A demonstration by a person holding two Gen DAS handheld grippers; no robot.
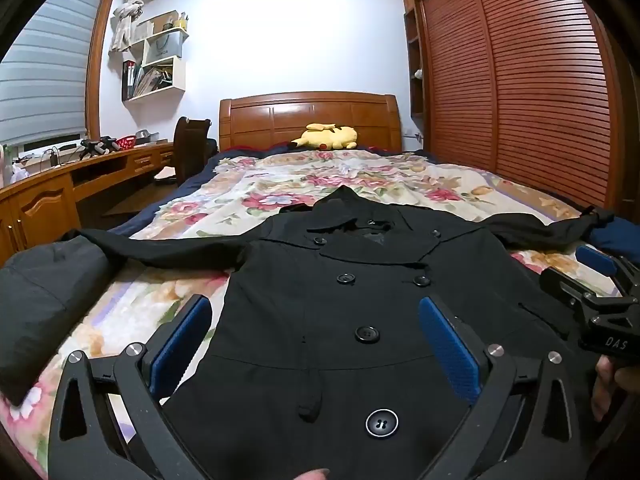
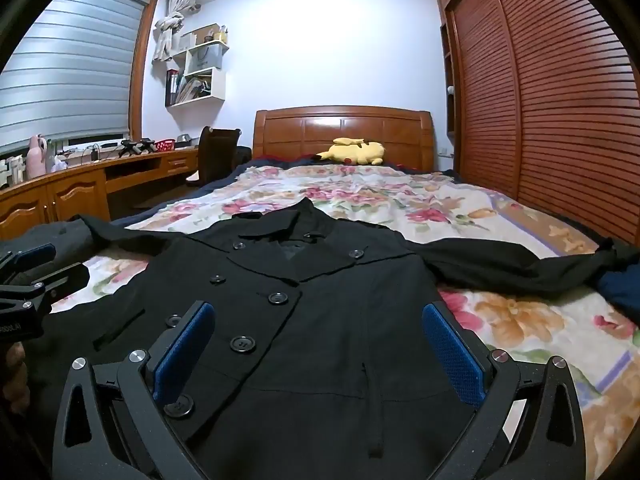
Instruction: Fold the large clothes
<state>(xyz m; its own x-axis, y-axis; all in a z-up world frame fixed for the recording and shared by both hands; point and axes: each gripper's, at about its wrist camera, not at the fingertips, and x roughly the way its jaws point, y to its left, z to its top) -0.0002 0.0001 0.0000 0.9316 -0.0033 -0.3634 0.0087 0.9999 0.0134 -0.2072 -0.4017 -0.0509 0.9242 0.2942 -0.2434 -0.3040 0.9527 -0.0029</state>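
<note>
A black double-breasted coat [image 1: 340,312] lies flat, front up, on the floral bedspread [image 1: 280,184], collar toward the headboard and both sleeves spread out sideways. It also shows in the right wrist view [image 2: 320,320]. My left gripper [image 1: 316,316] is open and empty, hovering over the coat's lower left part. My right gripper [image 2: 318,320] is open and empty over the coat's lower right part. In the left wrist view the right gripper [image 1: 596,276] shows at the right edge. In the right wrist view the left gripper [image 2: 32,268] shows at the left edge.
A dark bundle of fabric [image 1: 44,300] lies on the bed at the left by the sleeve end. A yellow plush toy [image 1: 326,136] rests by the wooden headboard [image 1: 308,116]. A slatted wardrobe [image 1: 532,92] runs along the right, a desk [image 1: 60,184] and chair [image 1: 192,148] along the left.
</note>
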